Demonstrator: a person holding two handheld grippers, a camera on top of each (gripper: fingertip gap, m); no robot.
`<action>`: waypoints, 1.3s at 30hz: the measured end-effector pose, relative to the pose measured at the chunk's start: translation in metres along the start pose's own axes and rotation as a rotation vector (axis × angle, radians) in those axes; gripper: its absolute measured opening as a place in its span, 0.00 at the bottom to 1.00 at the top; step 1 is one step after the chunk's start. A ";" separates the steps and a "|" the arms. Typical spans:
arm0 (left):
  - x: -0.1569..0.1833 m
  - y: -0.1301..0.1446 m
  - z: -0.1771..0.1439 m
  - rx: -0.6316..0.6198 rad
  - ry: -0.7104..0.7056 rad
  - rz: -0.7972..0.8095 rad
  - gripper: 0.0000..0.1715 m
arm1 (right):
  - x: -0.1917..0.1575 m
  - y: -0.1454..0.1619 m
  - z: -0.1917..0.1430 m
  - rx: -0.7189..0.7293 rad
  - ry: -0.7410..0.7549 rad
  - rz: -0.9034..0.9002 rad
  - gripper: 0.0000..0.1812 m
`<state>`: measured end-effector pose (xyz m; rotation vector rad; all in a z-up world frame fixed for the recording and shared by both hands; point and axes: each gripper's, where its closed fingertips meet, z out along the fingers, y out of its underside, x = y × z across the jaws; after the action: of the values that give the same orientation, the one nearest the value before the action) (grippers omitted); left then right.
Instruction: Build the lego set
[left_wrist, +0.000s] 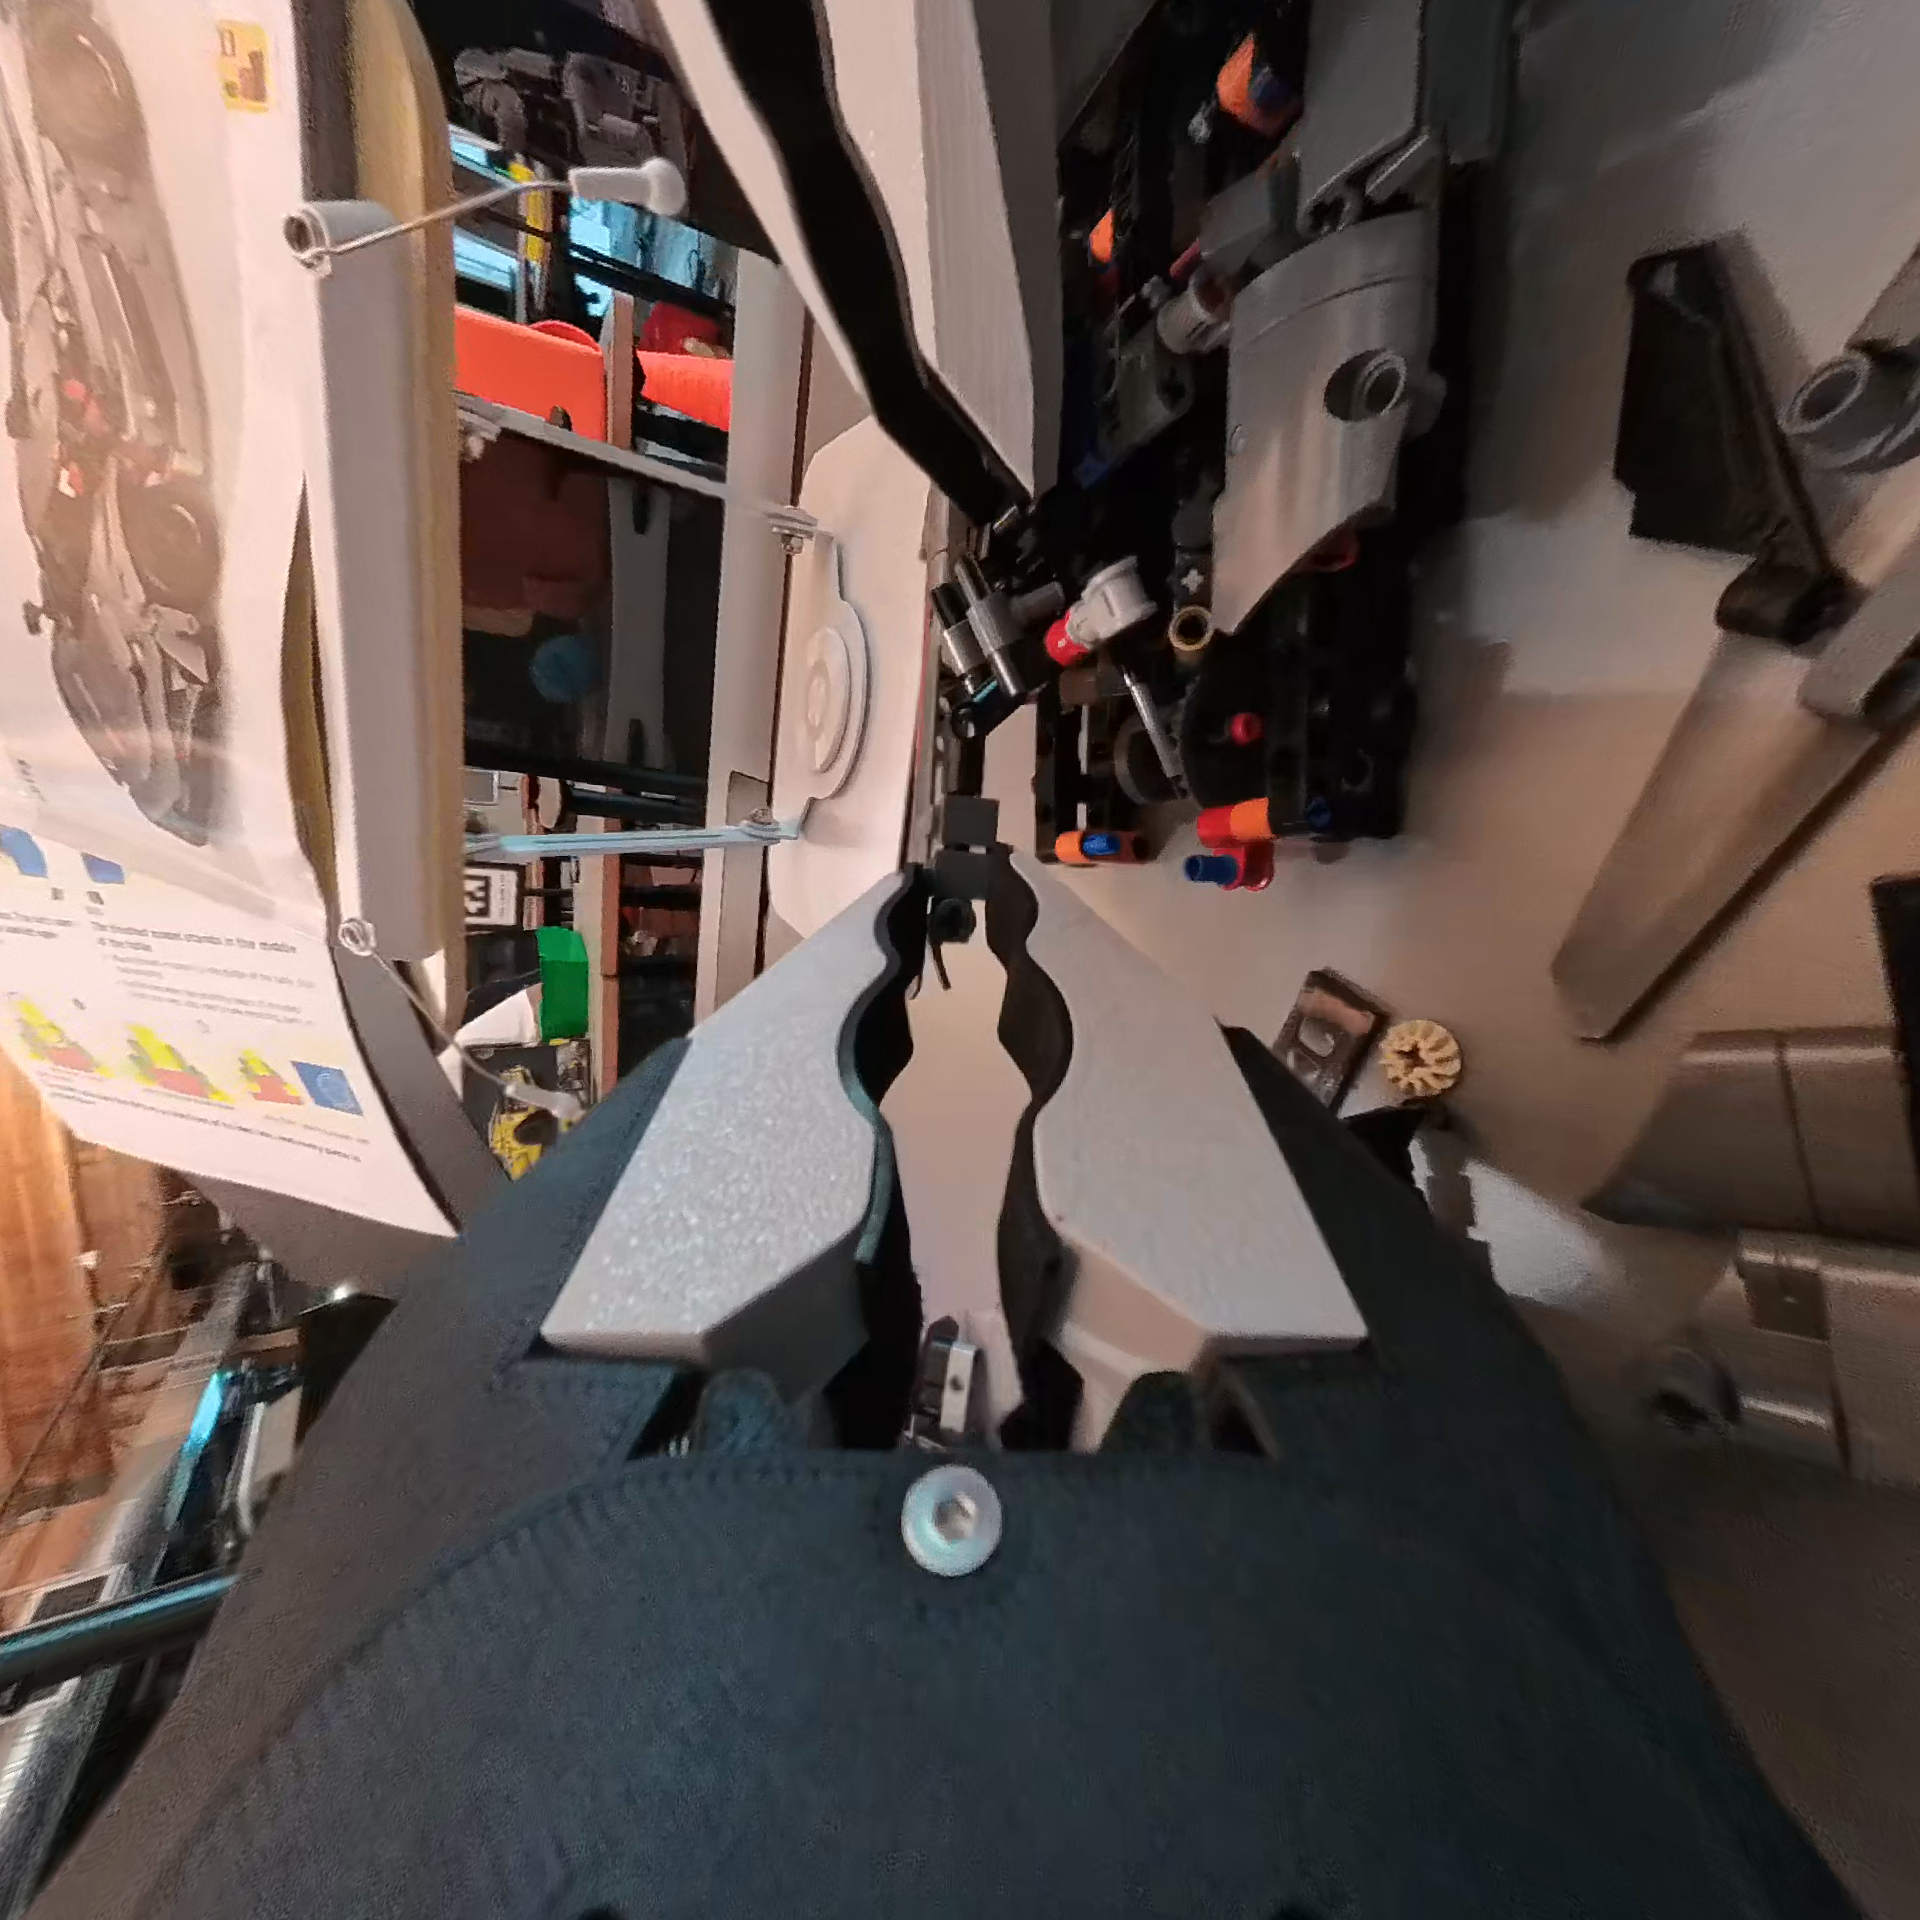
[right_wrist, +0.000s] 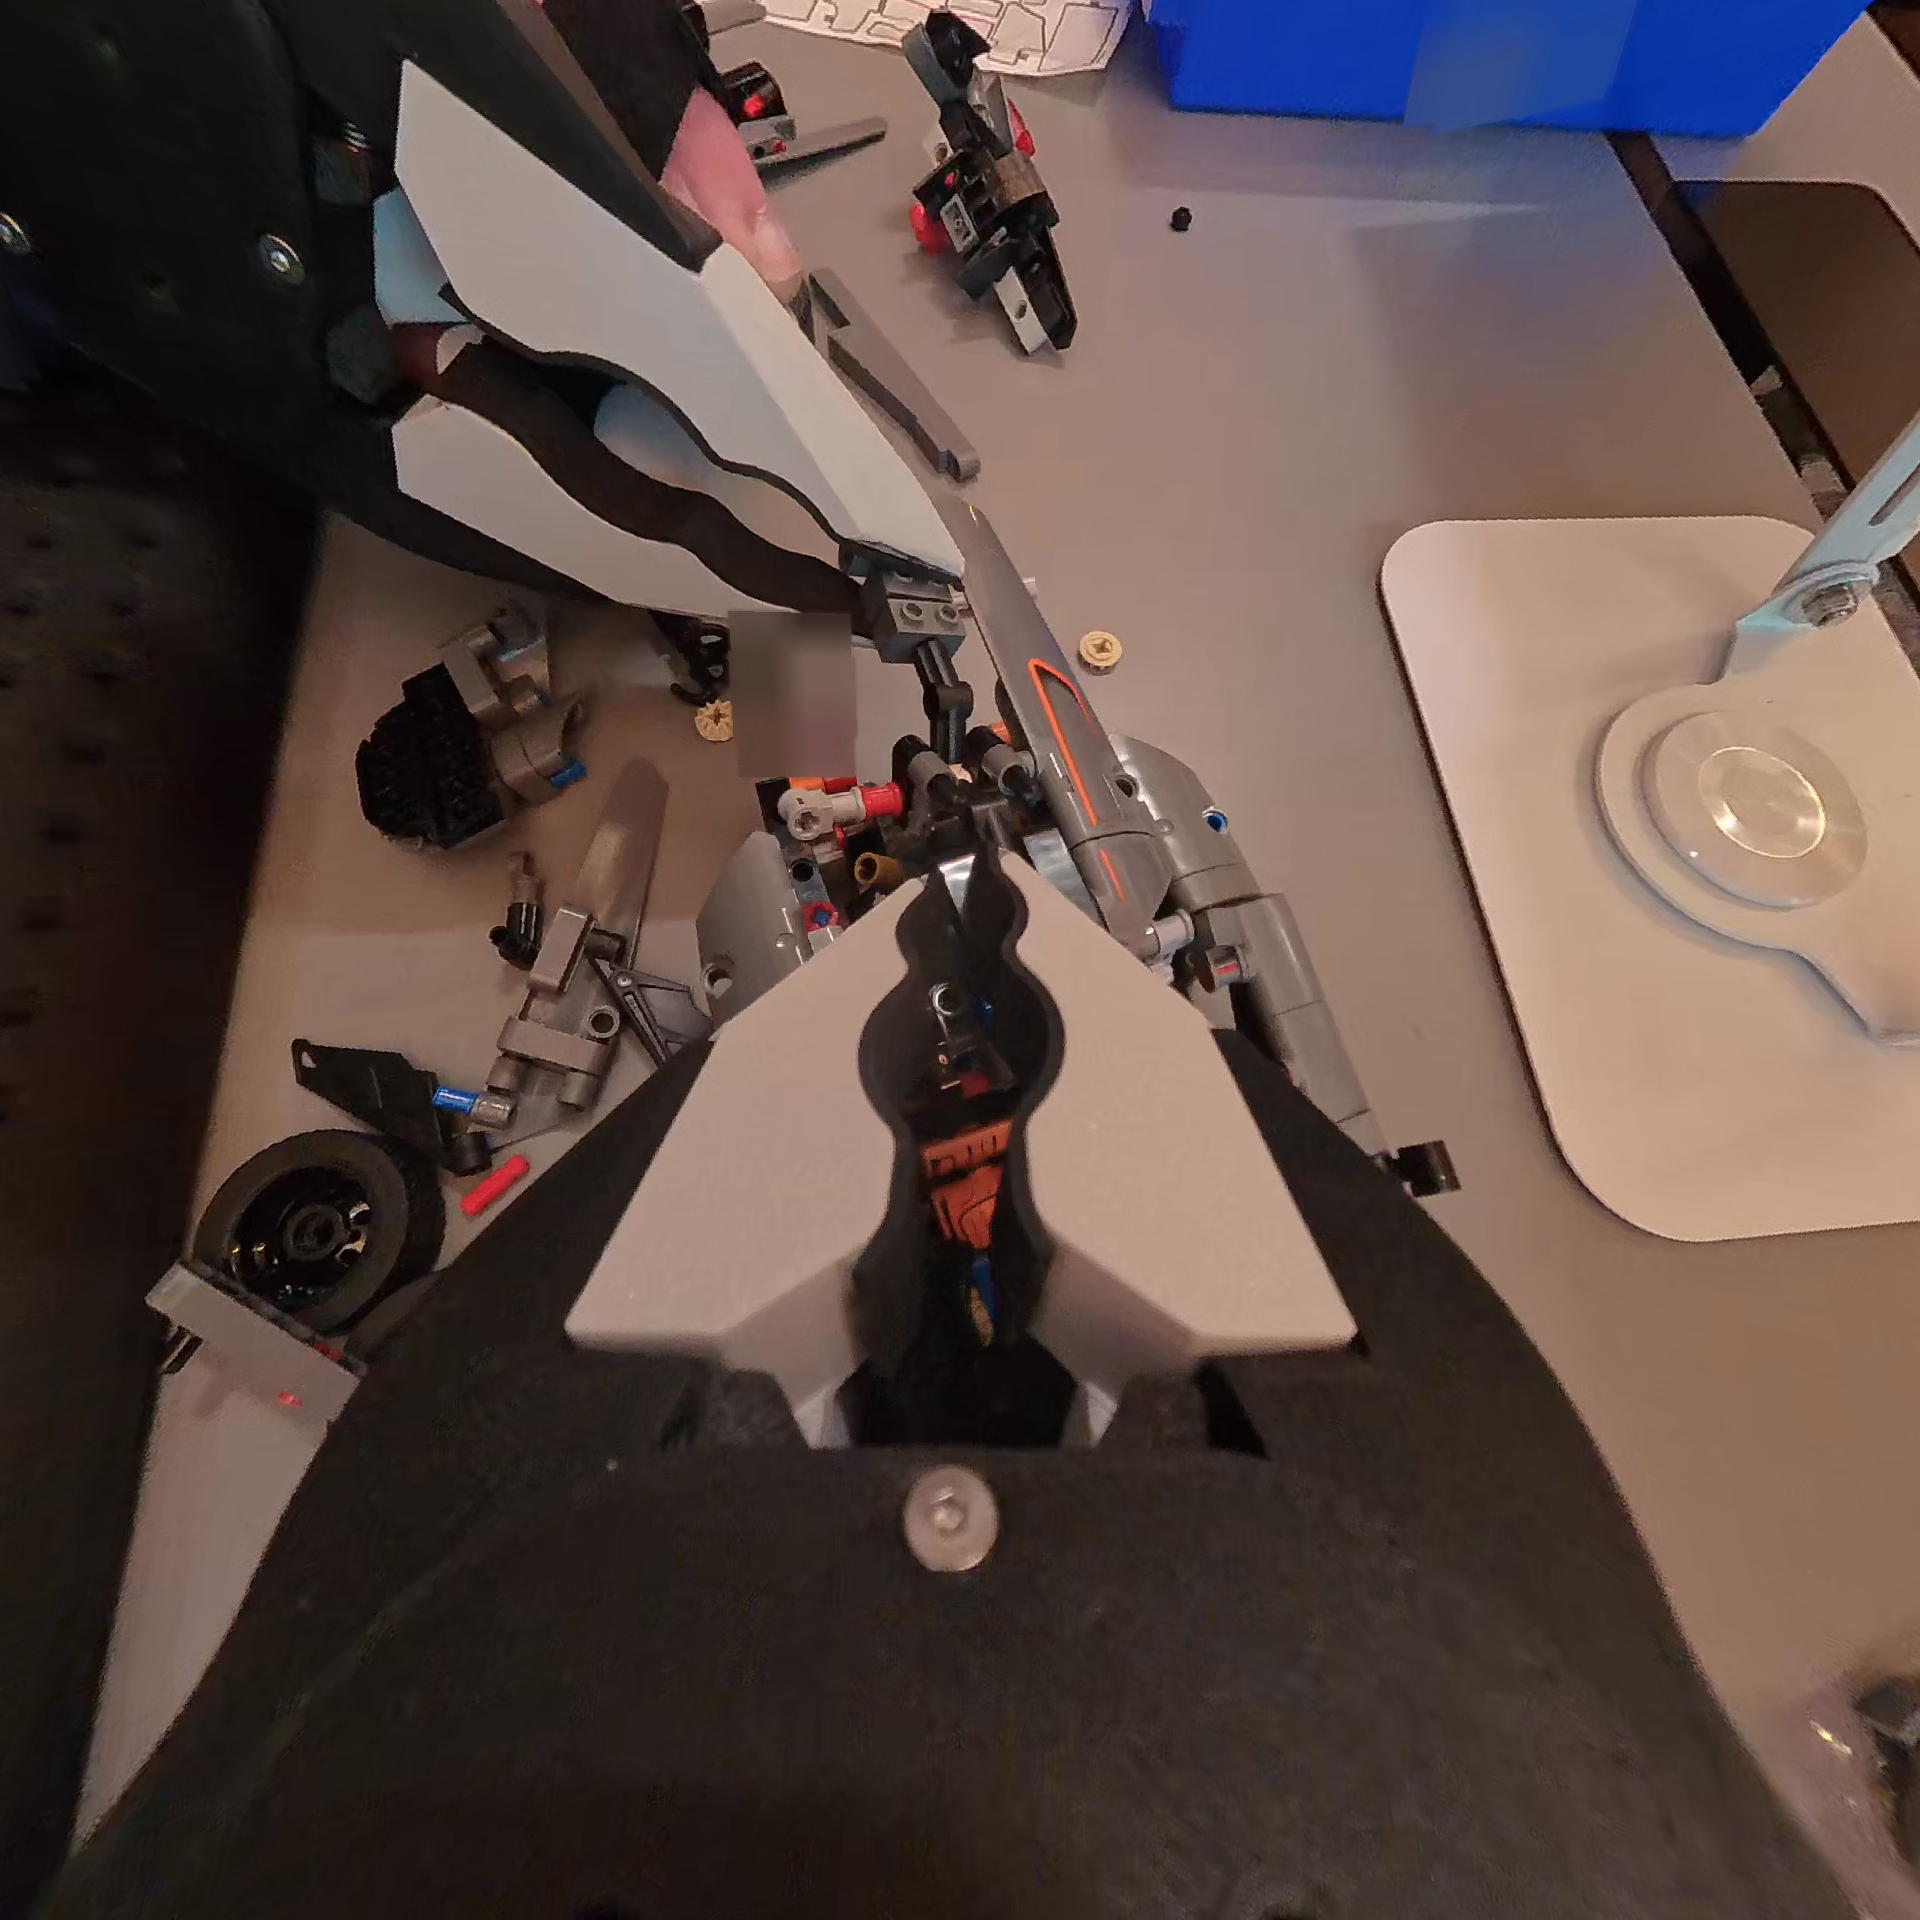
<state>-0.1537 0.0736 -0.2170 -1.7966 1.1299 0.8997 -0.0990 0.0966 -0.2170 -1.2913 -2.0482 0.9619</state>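
My left gripper (left_wrist: 961, 883) is clenched on a small dark grey brick w/ a black connector arm (right_wrist: 920, 621), pinched right at the fingertips; in the right wrist view that gripper comes in from 10 o'clock, w/ the brick's arm running down into the half-built lego car (right_wrist: 1101, 831). The car, grey panels w/ an orange stripe, black frame, red and blue pins, lies mid-table (right_wrist: 1299, 416), just past my right gripper (right_wrist: 971, 883). My right fingers are drawn close, tips almost meeting, nipping a black part of the car's frame. Loose parts lie at 8 to 9 o'clock of the car: a black wheel (right_wrist: 312, 1226), a grey and black sub-assembly (right_wrist: 468, 748), a red pin (right_wrist: 494, 1184), a tan gear (right_wrist: 715, 722). Another small black build (right_wrist: 987, 218) sits at 12 o'clock. A blue bin (right_wrist: 1455, 62) is at 1 o'clock, a pale stand base (right_wrist: 1507, 935) at 3 o'clock. In the left wrist view an instruction sheet (left_wrist: 135, 623) hangs at 9 o'clock.
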 end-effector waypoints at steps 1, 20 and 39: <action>0.001 -0.001 -0.001 0.006 0.000 0.004 0.06 | -0.001 0.000 0.000 -0.002 -0.005 -0.003 0.02; 0.002 -0.023 -0.013 -0.004 0.070 -0.029 0.08 | -0.013 -0.025 0.024 -0.112 0.263 -0.340 0.03; 0.004 -0.020 -0.029 -0.012 -0.061 0.193 0.03 | -0.028 -0.020 0.019 -0.047 0.074 -0.238 0.02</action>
<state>-0.1299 0.0519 -0.2030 -1.6785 1.2765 1.0691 -0.1130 0.0601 -0.2143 -1.0595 -2.1200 0.7512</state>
